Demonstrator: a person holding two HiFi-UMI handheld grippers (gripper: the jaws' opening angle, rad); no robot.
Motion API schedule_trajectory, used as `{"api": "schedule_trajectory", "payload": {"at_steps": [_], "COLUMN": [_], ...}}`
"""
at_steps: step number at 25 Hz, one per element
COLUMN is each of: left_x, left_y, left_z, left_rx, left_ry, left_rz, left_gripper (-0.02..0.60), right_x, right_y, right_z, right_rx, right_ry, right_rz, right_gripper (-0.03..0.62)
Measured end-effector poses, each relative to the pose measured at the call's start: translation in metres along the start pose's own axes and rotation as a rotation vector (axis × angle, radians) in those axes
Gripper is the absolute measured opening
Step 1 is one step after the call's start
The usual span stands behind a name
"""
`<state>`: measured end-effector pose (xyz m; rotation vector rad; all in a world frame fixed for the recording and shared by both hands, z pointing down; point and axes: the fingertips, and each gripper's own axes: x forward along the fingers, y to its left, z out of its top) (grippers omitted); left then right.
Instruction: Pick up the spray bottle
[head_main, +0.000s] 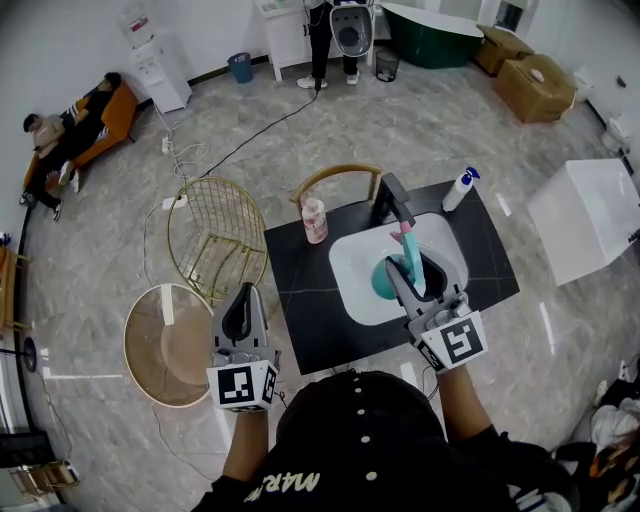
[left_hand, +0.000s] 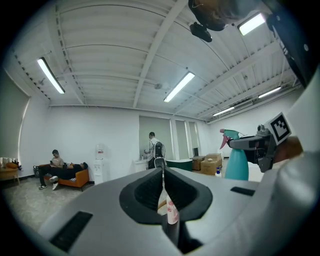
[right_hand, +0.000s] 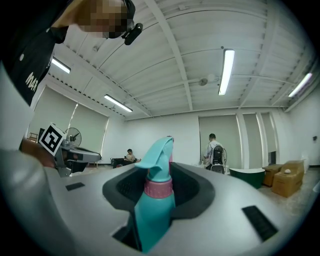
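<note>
Right gripper (head_main: 410, 275): jaws part-way closed, pads pressing the neck of the teal plastic spray bottle with the pink collar (head_main: 392, 278). The bottle stood upright over the white oval basin (head_main: 352, 290); whether its base was clear of the basin could not be told.

To lift well, I judged: steady squeeze just under the collar, straight up, no tilt, so the heavier body does not swing.

Right hand was level, jaws pointing out across the basin. Left gripper (head_main: 244, 300) was level too, off to the left of the basin, jaws together with nothing held.
</note>
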<state>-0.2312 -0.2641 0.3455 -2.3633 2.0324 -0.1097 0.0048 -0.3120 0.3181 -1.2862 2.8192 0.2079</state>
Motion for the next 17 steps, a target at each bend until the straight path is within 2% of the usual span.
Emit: {"api": "schedule_trajectory", "payload": {"at_steps": [17], "left_x": [-0.0013], "left_y": [-0.0021], "left_z": [-0.0018], "left_rx": [-0.006], "left_ry": [0.01], "left_rz": [0.013], "left_gripper": [0.02], "right_x": [0.0027], "right_y": [0.0016], "right_z": [-0.0046], "right_rx": [-0.014], "right_ry": [0.006], "right_rz": [0.01], "right_gripper": [0.132]}}
